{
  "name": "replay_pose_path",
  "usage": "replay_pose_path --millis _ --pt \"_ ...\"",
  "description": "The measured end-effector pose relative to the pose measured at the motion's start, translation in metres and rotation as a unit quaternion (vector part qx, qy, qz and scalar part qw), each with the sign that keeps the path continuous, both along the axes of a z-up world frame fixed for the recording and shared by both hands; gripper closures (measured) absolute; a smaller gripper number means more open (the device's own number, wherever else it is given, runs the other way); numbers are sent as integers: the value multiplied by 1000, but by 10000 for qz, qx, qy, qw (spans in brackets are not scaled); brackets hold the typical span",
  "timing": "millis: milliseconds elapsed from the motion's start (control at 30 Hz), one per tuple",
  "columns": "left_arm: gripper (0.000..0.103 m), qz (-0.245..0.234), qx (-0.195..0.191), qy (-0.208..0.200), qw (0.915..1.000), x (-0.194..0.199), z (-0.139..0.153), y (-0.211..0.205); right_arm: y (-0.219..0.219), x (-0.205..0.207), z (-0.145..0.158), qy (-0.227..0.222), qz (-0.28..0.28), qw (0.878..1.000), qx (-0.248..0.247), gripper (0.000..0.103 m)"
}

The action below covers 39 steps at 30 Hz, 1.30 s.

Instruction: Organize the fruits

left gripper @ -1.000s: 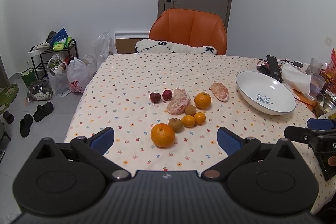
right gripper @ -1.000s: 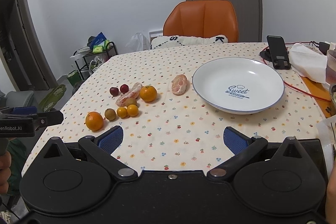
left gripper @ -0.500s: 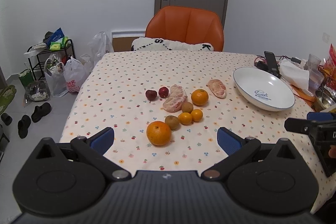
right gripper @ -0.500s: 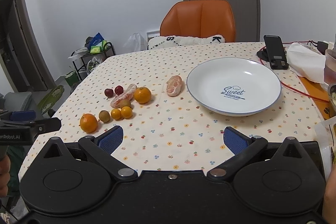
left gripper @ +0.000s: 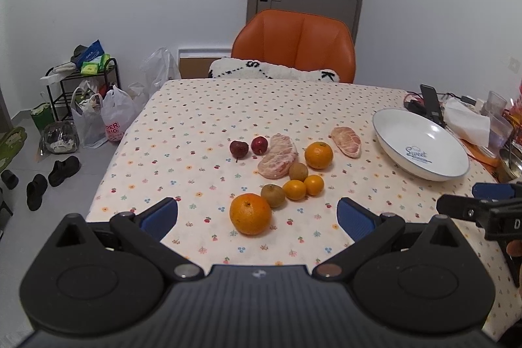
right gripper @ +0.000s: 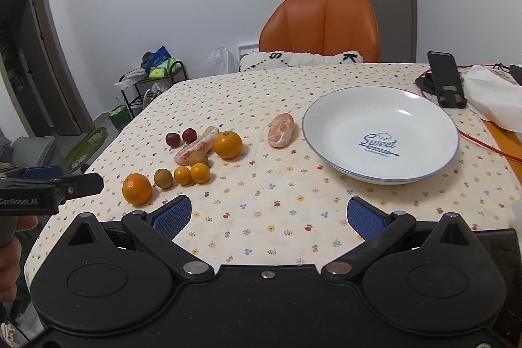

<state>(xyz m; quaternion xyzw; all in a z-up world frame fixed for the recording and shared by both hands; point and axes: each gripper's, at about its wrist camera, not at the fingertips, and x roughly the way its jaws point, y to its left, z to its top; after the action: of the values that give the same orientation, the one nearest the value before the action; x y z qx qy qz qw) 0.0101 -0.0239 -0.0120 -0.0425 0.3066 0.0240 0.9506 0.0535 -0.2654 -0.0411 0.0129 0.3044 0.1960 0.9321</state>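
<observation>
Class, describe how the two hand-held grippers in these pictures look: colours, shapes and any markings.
Both are black plastic. The left hand-held gripper and the right hand-held gripper each have two angled fingers with blue textured pads, silver pivot screws and round disc housings. Seen side-on, the left one bears white lettering, "GenRobot.AI".

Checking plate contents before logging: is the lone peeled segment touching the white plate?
Apart. In the right wrist view a strip of tablecloth shows between the peeled segment and the rim of the white plate; the left wrist view shows the same gap.
</observation>
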Motion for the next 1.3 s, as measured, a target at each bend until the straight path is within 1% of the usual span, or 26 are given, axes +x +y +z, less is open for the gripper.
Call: replay_pose_path --millis 267,533,767,867,933,967,1000,1133,1233,1300 --pt "1 151 -140 90 9997 17 -15 6 -1 14 -11 114 136 9997 165 0" --pt "2 202 -121 125 9996 31 -27 5 9 26 -21 94 318 9994 92 0" --pt "3 249 -106 50 9996 39 -35 9 13 38 -29 146 390 9991 122 0" --pt "10 287 -172 58 9994 43 -39 13 16 43 -31 139 437 9988 158 0" --pt "17 292 -214 80 9993 46 -42 16 17 46 -31 75 447 9988 190 2" --pt "19 294 -208 98 9993 47 -43 16 17 47 -32 41 432 9989 181 7" --pt "24 294 -205 116 9993 48 -45 17 18 50 -32 42 434 9989 180 12" --pt "35 299 -278 183 9990 52 -51 21 21 59 -38 196 517 9981 263 21" --pt "37 252 -393 199 9987 54 -55 24 28 63 -42 255 606 9975 257 22" --pt "39 178 -409 195 9988 55 -57 23 31 65 -43 287 669 9970 269 25"
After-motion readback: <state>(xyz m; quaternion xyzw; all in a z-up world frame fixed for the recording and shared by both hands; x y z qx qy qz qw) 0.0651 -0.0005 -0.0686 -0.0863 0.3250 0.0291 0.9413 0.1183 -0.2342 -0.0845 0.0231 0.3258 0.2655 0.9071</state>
